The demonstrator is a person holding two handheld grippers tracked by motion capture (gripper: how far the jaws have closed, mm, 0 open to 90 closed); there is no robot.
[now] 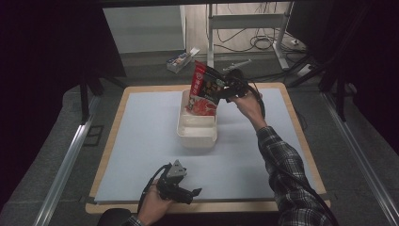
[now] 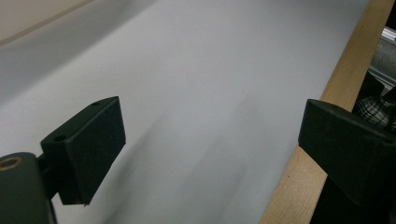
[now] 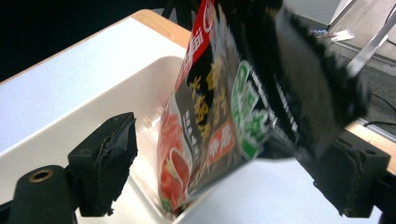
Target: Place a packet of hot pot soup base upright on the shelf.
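Observation:
A red and black food packet (image 1: 203, 89) (image 3: 210, 116) stands tilted with its lower end inside the far part of a white rectangular bin (image 1: 197, 139) (image 3: 116, 102) at the table's middle. My right gripper (image 1: 228, 92) (image 3: 229, 158) is at the packet's right side. It is open: the packet sits between the wide-apart jaws, and a gap shows beside the left jaw. My left gripper (image 1: 188, 193) (image 2: 210, 140) hovers low near the front edge, open, with nothing between its fingers.
A pale blue-white mat (image 1: 141, 141) covers the wooden table, whose front edge (image 2: 317, 140) runs beside my left gripper. Beyond the table, a small box (image 1: 181, 60), a desk frame and cables (image 1: 263, 42) lie on the floor. Metal rails flank the table.

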